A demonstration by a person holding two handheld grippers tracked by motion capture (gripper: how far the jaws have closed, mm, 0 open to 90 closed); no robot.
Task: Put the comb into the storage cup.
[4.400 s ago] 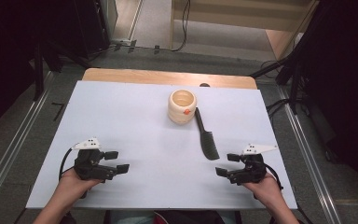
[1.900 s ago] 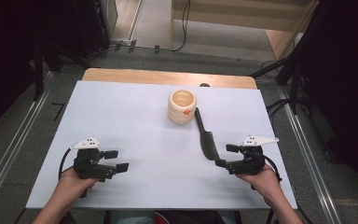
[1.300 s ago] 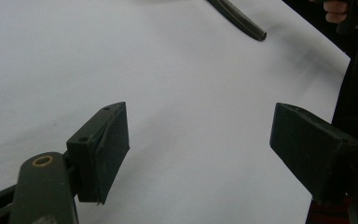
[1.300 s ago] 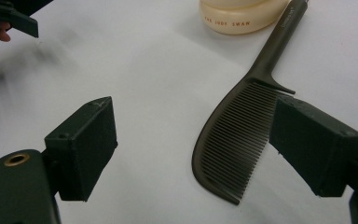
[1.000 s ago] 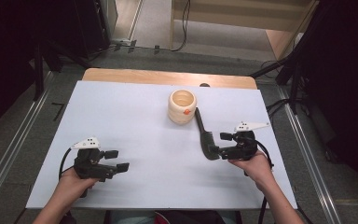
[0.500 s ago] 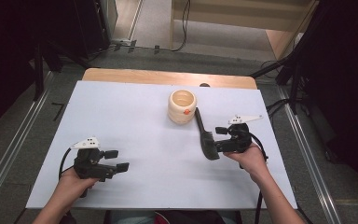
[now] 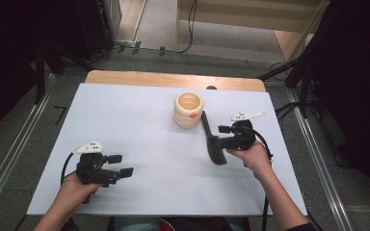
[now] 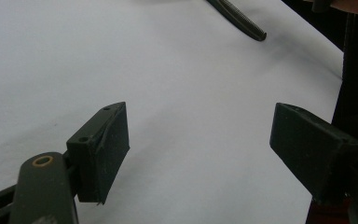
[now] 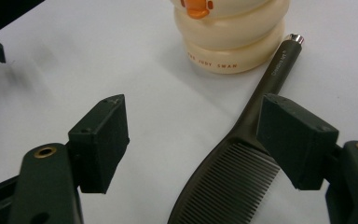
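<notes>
I count one black comb (image 7: 214, 144); one cream duck-faced cup (image 7: 189, 109); my two hand-held grippers, left (image 7: 121, 165) and right (image 7: 223, 135).

My right gripper (image 7: 220, 136) sits just right of the comb (image 7: 213, 144), which lies on the table (image 7: 139, 120). The comb's handle runs back to just beside the cup (image 7: 189, 109), at the cup's right. My left gripper (image 7: 120, 165) rests well left of the comb, nearer me.
</notes>
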